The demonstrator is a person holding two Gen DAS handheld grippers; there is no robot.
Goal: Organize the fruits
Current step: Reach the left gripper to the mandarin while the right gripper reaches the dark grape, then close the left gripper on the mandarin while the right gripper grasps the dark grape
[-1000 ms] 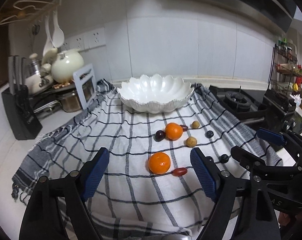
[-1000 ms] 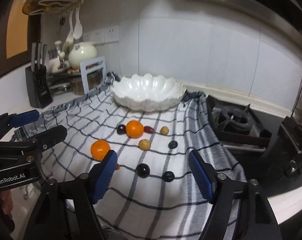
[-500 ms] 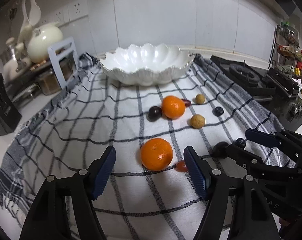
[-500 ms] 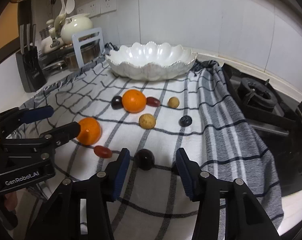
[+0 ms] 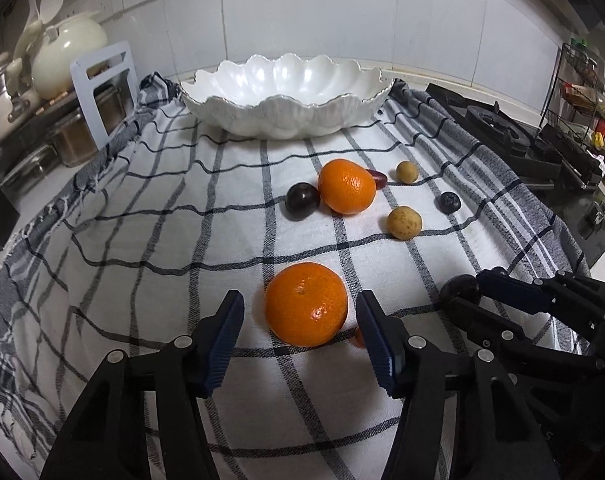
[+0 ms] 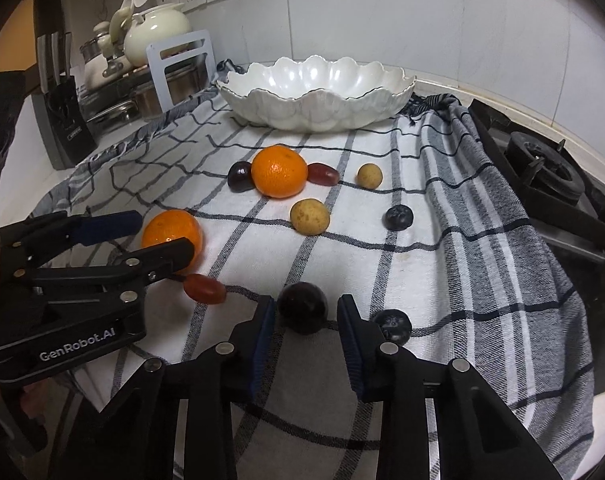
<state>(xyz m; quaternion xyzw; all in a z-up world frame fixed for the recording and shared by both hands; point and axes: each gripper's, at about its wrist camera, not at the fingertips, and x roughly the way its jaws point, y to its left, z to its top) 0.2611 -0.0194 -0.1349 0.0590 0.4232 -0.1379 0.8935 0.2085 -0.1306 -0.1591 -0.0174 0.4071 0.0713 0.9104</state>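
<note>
Checked cloth covers the counter, and both tools have dropped closer to it within the last second. Left gripper (image 5: pixel 300 326), jaws apart, now brackets the near orange (image 5: pixel 306 304); right gripper (image 6: pixel 304 320), narrowed yet seemingly not touching, flanks a dark plum (image 6: pixel 302 307). Grasps look imminent; white bowl (image 6: pixel 316 114) waits empty behind.
</note>
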